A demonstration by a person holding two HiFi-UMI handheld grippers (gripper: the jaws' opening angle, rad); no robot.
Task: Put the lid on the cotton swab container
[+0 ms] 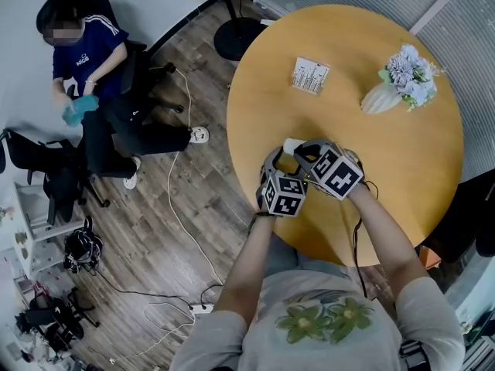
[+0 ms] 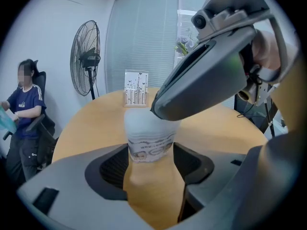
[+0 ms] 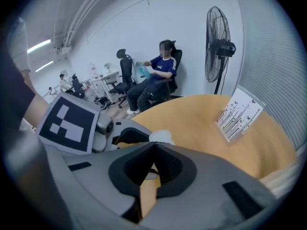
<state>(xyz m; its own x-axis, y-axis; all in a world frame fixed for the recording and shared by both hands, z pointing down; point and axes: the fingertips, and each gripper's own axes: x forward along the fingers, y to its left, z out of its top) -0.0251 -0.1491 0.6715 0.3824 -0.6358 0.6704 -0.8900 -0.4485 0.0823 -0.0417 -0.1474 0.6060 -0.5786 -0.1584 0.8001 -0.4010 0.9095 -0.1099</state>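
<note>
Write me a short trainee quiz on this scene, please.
1. True or false: the left tongs grip the container.
2. The right tongs are: A) wide open, B) shut, C) out of view.
3. Fill in: on the table, the flowers sit in a ____.
Key: 1 true; 2 B; 3 vase.
</note>
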